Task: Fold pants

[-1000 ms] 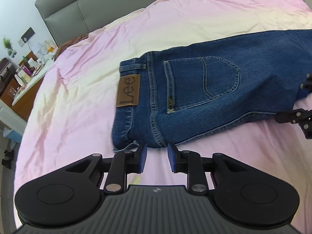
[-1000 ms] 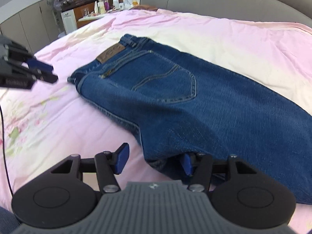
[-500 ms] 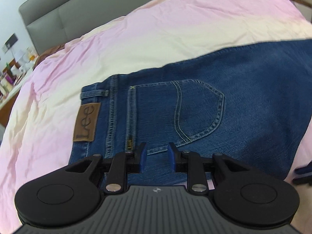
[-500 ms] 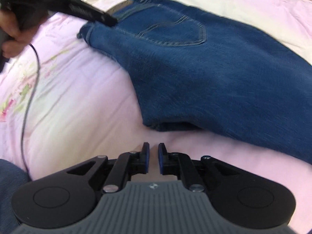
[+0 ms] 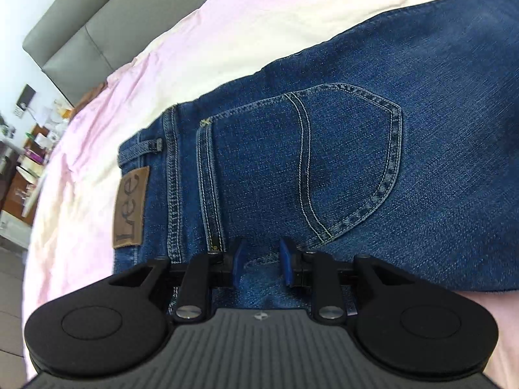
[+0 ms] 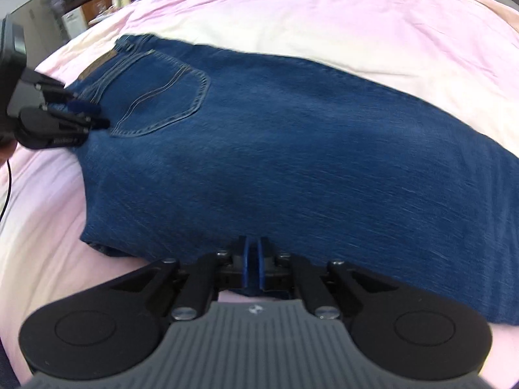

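Note:
Blue jeans (image 5: pixel 340 168) lie flat on the pink bed, folded lengthwise, back pocket and brown Lee patch (image 5: pixel 129 207) up. My left gripper (image 5: pixel 261 264) is over the seat near the waistband, its blue pads a little apart and nothing between them. It also shows in the right wrist view (image 6: pixel 87 116) at the left. My right gripper (image 6: pixel 252 265) is shut, its pads together at the near edge of the jeans (image 6: pixel 292 168) on the thigh. I cannot tell whether cloth is pinched.
The pink and cream bed cover (image 5: pixel 227 32) spreads around the jeans. A grey headboard (image 5: pixel 97 22) stands at the back. A cluttered side table (image 6: pixel 107 3) with bottles stands beyond the bed's far left edge.
Both grippers have moved forward onto the jeans. The right gripper went from wide open to shut and now sits at the jeans' near edge. The left gripper moved over the seat.

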